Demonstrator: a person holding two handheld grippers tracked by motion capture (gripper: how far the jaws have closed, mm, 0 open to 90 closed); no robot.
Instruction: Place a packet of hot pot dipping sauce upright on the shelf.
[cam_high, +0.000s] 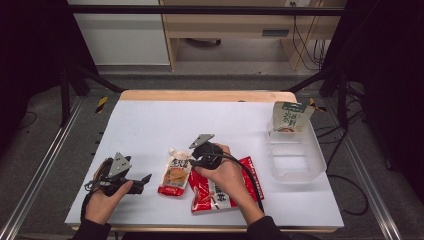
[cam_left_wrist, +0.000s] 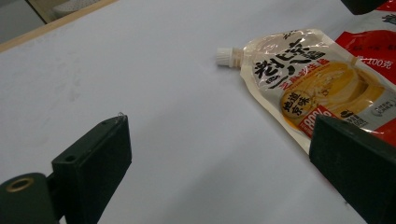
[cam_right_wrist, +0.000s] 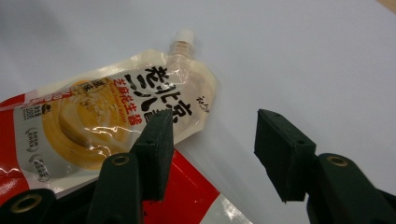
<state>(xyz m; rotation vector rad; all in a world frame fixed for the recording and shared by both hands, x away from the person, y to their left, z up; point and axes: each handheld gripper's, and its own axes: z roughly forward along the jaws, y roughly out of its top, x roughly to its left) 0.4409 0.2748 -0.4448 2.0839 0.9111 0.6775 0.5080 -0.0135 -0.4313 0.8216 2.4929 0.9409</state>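
Right tongs (cam_right_wrist: 210, 154) half open, empty | sauce pouch (cam_right_wrist: 116, 116) just beside them | left tongs (cam_left_wrist: 219, 168) open

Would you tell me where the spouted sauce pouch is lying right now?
In the high view, the spouted sauce pouch lies near the table's front centre, left of the red packet.

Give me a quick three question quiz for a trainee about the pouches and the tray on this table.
1. True or false: the spouted sauce pouch lies inside the clear tray.
2. Which pouch stands upright at the tray's far end: A the green-topped pouch, B the red pouch?
3. Fill in: the right tool has its jaws apart over the ____ sheet, beside the spouted pouch.

Key: 1 false; 2 A; 3 white.
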